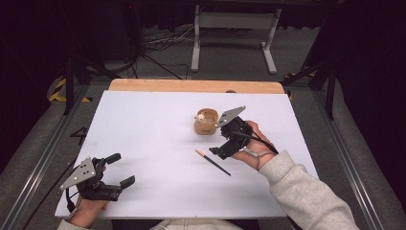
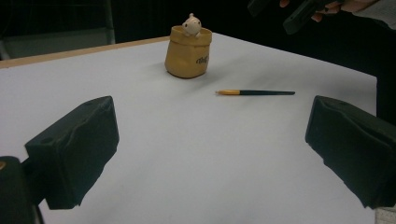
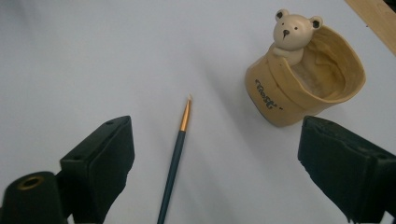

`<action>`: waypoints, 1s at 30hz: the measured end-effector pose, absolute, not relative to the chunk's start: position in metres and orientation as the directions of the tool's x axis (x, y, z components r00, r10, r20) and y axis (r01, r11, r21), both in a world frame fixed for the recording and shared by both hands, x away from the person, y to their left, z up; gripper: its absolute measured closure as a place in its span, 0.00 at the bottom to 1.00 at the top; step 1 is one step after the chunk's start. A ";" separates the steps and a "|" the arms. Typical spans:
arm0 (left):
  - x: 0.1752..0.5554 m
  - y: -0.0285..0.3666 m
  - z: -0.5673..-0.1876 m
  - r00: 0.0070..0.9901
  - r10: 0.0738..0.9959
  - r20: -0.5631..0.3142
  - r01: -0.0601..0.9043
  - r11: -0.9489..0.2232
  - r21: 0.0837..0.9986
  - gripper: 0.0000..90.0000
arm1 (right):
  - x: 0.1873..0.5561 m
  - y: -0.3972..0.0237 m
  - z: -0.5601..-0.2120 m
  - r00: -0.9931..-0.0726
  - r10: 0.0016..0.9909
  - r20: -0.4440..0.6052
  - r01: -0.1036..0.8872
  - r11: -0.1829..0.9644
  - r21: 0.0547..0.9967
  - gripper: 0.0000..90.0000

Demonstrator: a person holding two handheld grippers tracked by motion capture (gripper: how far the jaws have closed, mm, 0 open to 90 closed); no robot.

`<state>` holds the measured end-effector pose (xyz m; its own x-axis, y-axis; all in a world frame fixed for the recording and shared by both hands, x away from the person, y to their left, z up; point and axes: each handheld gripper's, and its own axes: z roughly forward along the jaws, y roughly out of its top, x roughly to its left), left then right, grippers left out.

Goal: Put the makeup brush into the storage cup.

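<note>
Tan ceramic bear cup, dark-handled brush beside it, left claw and right claw both released.

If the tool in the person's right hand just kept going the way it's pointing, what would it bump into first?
Probably the paintbrush: in the right gripper view it lies on the white table between the right tool's open jaws. The bear pot stands off to one side. Depth is hard to judge.

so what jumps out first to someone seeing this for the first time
A tan pot with a little bear figure on its rim stands on the white table, toward the far right. A thin dark paintbrush lies flat just before it. The right tongs hover open over the brush, and the left tongs wait open at the near left corner.
</note>
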<state>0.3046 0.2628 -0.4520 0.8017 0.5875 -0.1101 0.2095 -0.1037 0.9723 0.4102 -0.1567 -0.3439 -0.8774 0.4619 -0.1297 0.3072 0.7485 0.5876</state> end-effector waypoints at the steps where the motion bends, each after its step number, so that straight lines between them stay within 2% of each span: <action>1: 0.305 0.263 -0.452 0.802 0.587 -0.110 0.210 -0.104 0.972 0.04 | 0.411 -0.156 -0.344 -0.878 0.461 -0.130 0.308 0.751 0.583 0.12; 19: 0.305 0.262 -0.452 0.804 0.584 -0.113 0.211 -0.103 0.972 0.04 | 0.427 -0.139 -0.344 -0.900 0.428 -0.075 0.361 0.832 0.422 0.15; 30: 0.306 0.262 -0.453 0.809 0.578 -0.104 0.207 -0.115 0.971 0.04 | 0.432 -0.135 -0.356 -0.902 0.430 -0.045 0.374 0.830 0.414 0.21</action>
